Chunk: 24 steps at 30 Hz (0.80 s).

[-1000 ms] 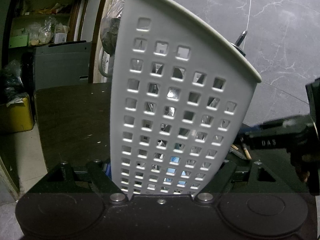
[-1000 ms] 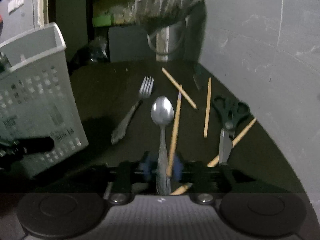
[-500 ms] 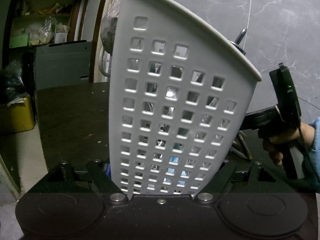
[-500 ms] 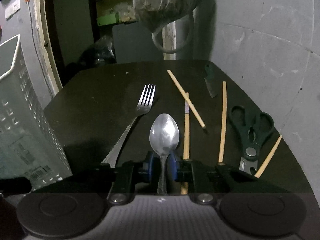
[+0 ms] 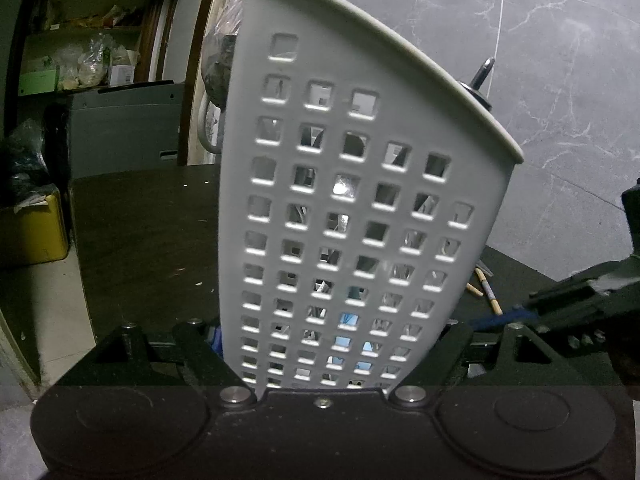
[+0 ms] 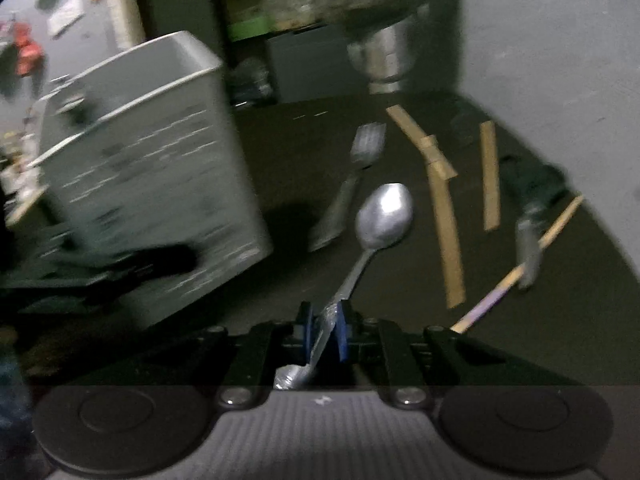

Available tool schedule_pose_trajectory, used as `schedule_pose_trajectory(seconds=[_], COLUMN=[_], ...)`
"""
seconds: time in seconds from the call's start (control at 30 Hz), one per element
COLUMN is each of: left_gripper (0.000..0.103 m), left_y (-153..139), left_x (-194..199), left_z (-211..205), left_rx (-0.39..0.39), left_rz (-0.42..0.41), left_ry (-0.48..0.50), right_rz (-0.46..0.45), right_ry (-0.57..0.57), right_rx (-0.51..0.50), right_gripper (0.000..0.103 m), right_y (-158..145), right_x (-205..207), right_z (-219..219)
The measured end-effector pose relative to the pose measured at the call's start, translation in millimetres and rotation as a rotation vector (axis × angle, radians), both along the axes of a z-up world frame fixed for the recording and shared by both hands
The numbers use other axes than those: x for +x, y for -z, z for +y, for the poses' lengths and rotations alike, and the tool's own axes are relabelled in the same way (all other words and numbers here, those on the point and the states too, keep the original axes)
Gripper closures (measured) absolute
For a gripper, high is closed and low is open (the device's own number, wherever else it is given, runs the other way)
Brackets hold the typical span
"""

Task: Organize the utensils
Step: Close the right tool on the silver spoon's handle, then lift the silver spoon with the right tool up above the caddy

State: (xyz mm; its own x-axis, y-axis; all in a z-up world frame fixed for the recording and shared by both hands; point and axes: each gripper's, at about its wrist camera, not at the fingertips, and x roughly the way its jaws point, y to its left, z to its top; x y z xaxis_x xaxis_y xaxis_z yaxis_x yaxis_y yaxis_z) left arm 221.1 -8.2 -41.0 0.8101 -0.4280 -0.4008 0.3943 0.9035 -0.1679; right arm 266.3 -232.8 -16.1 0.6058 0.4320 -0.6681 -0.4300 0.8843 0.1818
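My left gripper (image 5: 332,344) is shut on the white perforated utensil basket (image 5: 352,200), which stands upright on the dark table and holds some metal utensils inside. The basket also shows in the right wrist view (image 6: 148,176), blurred, at the left. My right gripper (image 6: 324,332) is shut on the handle of a silver spoon (image 6: 384,216), held above the table with the bowl tilted to the right. A fork (image 6: 352,176), several wooden chopsticks (image 6: 444,216) and black-handled scissors (image 6: 528,200) lie on the table beyond it. The right gripper shows at the right edge of the left wrist view (image 5: 576,304).
The dark table (image 5: 148,240) ends at the left above a tiled floor with a yellow box (image 5: 32,232). A grey marble wall (image 5: 560,80) stands behind and to the right. A hanging bag (image 6: 384,8) and a grey cabinet (image 5: 120,128) are at the back.
My right gripper has swung toward the basket with the spoon, which now tilts right; the view is motion-blurred. The left gripper and basket have stayed still.
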Motion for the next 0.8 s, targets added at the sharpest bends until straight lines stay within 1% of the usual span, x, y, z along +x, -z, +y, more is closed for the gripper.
schedule_pose_trajectory(seconds=[0.07, 0.1, 0.17, 0.23, 0.3, 0.33, 0.4, 0.53, 0.67, 0.73, 0.8], left_gripper=[0.022, 0.022, 0.022, 0.022, 0.022, 0.022, 0.022, 0.022, 0.022, 0.022, 0.022], left_y=[0.2, 0.3, 0.6, 0.7, 0.7, 0.7, 0.8, 0.9, 0.0, -0.3, -0.3], left_x=[-0.3, -0.5, -0.9, -1.0, -1.0, -1.1, -1.1, -1.8, -2.1, -2.2, -2.3], left_z=[0.7, 0.9, 1.3, 1.5, 1.3, 1.3, 1.3, 1.2, -0.1, -0.7, -0.7], left_rx=[-0.002, -0.003, -0.004, -0.004, -0.003, -0.003, -0.002, 0.001, 0.005, 0.006, 0.007], left_rz=[-0.001, -0.001, -0.002, -0.001, -0.002, -0.002, -0.001, 0.000, 0.002, 0.002, 0.002], left_ry=[-0.001, -0.002, -0.002, -0.002, -0.002, -0.002, -0.001, -0.001, 0.000, 0.000, 0.000], right_rz=[0.002, -0.010, -0.041, -0.065, -0.059, -0.052, -0.048, -0.044, -0.080, -0.086, -0.091], right_ry=[-0.029, -0.030, 0.006, 0.050, 0.086, 0.092, 0.091, 0.057, 0.025, 0.001, -0.020], right_rx=[0.006, 0.010, 0.003, 0.001, 0.019, 0.034, 0.046, 0.021, -0.027, -0.034, -0.042], right_gripper=[0.085, 0.080, 0.070, 0.065, 0.048, 0.046, 0.044, 0.043, 0.046, 0.047, 0.060], right_y=[-3.1, -6.1, -11.2, -13.9, -13.4, -12.1, -9.9, 0.2, 7.2, 7.6, 7.3], right_x=[-3.6, -2.5, 4.7, 19.6, 36.6, 45.4, 59.1, 79.9, 79.4, 77.3, 73.9], right_z=[2.6, 1.8, -2.6, -10.7, -19.9, -23.9, -28.5, -27.7, -16.4, -12.5, -9.9])
